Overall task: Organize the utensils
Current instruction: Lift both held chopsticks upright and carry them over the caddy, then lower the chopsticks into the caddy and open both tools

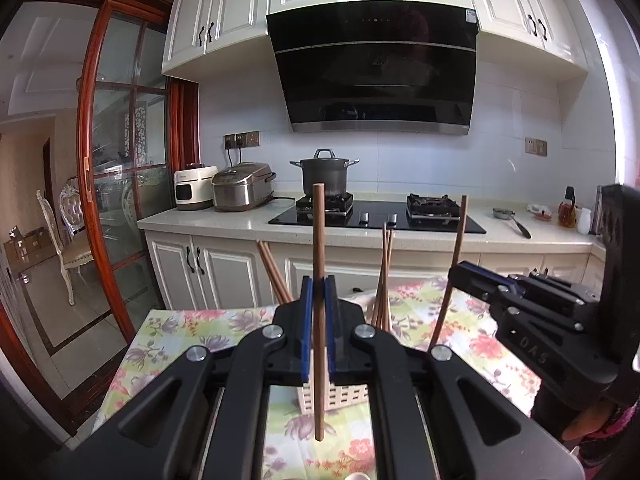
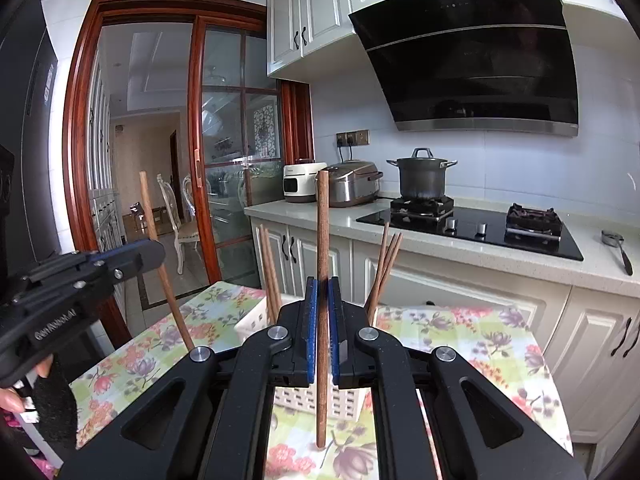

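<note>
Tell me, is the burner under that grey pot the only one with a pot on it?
Yes: the grey pot sits on the left burner, while the right burner of the stove is bare.

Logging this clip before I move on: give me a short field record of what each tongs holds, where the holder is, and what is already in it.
left tongs: shut on one wooden chopstick, held upright
right tongs: shut on another chopstick, also upright
holder: white slotted basket on the floral tablecloth, just beyond both tongs
already in holder: two groups of chopsticks, leaning outward
held sticks: both above the table, not yet in the holder
background: pot on the stove
</note>
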A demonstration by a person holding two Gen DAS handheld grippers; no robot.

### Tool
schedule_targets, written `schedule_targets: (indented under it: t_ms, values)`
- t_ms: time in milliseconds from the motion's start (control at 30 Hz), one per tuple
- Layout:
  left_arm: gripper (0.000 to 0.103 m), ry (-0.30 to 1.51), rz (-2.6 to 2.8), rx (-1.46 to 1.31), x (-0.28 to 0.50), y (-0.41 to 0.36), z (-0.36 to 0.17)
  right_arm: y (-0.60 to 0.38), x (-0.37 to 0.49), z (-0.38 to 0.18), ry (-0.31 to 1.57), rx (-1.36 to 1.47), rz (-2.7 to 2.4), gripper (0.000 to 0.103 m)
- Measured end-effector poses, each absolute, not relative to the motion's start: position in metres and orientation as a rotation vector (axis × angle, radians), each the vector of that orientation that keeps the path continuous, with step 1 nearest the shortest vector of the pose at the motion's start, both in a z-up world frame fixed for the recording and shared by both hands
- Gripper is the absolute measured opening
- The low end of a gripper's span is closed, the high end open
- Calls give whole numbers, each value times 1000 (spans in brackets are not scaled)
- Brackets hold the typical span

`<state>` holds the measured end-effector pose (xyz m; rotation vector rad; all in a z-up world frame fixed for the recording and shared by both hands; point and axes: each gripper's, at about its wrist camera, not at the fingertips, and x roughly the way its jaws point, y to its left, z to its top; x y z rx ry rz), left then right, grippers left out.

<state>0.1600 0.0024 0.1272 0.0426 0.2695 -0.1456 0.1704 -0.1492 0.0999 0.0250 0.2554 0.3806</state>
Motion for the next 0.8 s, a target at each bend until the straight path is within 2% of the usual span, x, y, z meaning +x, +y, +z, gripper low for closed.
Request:
schedule_targets:
  t_ms: [500,633,800]
  values:
    - [6,204,-151,-8,203,7,223,-143,218,168,202,45,370,6]
    - [6,206,-135,-32,224,10,232,-141,234,173,222,51,359,6]
    - [6,274,-135,-82,255,15,214,-135,257,154,286,46,355,6]
